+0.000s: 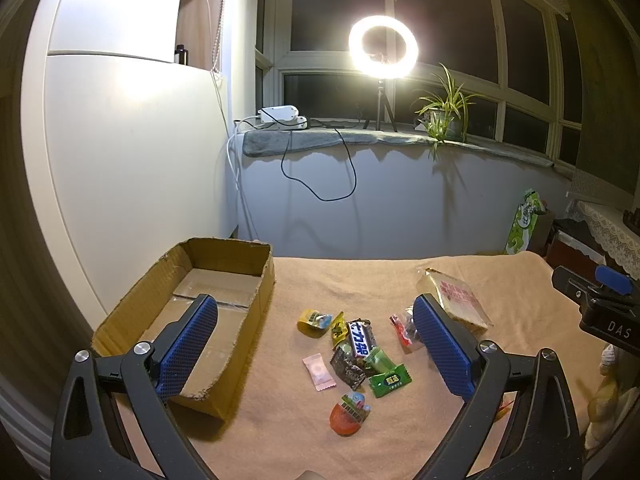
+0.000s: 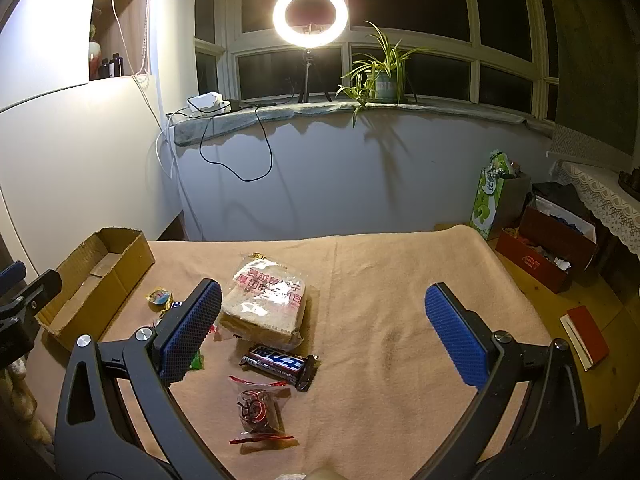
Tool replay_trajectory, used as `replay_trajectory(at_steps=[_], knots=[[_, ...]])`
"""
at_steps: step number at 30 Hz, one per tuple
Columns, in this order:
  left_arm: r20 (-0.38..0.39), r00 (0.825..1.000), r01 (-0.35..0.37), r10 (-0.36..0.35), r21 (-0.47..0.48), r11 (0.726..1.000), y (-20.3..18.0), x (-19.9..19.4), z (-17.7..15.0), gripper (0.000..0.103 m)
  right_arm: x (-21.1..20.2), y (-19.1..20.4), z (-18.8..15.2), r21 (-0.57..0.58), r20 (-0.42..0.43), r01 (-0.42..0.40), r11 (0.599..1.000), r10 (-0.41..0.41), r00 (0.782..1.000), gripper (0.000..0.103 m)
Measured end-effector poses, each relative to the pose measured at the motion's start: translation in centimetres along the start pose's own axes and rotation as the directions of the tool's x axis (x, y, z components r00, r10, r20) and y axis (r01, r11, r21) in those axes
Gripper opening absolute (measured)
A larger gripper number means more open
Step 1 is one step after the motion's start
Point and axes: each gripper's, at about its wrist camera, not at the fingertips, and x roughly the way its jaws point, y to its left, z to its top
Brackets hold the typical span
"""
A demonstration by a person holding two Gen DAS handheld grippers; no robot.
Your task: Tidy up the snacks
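Above a peach-coloured blanket (image 1: 320, 280), left gripper (image 1: 316, 344) spread wide and holding nothing, blue textured pads (image 1: 188, 344) framing a loose cluster of snacks. At ten o'clock in the left wrist view, an open cardboard box (image 1: 248, 340) with torn edges, its floor bare, resting on the blanket's left side against the white wall. Scattered at centre: a blue chocolate bar (image 1: 360, 338) lying across a dark wrapper (image 1: 347, 367), a green candy (image 1: 390, 380) just right of it, a pink sachet (image 1: 318, 371) to the left, a yellow-rimmed jelly cup (image 1: 314, 321) at eleven o'clock of the pile and an orange jelly cup (image 1: 350, 414) at six o'clock. Toward two o'clock, a clear bag of sliced bread (image 1: 460, 300), partly hidden behind the right-hand pad, with a red-trimmed clear packet (image 1: 402, 330) just beside that pad. Right gripper (image 2: 324, 330) likewise parted and empty, poised over the blanket's nearer right half. In the right wrist view, the bread bag at eleven o'clock of centre, the chocolate bar directly below it and touching its lower edge, the red-trimmed packet with a dark round sweet at seven o'clock, the box far off at nine o'clock. On the windowsill behind, a glowing ring light (image 2: 310, 14) on a tripod, a potted spider plant (image 2: 380, 76) to its right.
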Motion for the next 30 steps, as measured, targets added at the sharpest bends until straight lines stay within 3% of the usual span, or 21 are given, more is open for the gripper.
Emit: replay_trajectory(at_steps=[16, 30], knots=[[-0.004, 1.000, 0.006, -0.006, 0.006, 1.000, 0.1, 0.3, 0.0, 0.097, 0.3, 0.2, -0.3, -0.007, -0.010, -0.012, 1.000, 0.012, 1.000, 0.103], [-0.056, 0.997, 0.055, -0.054, 0.025, 0.998, -1.5, 2.6, -0.1, 0.089, 3.0, -1.1, -0.2, 0.037, -0.067, -0.087, 0.996, 0.089, 0.994, 0.103]])
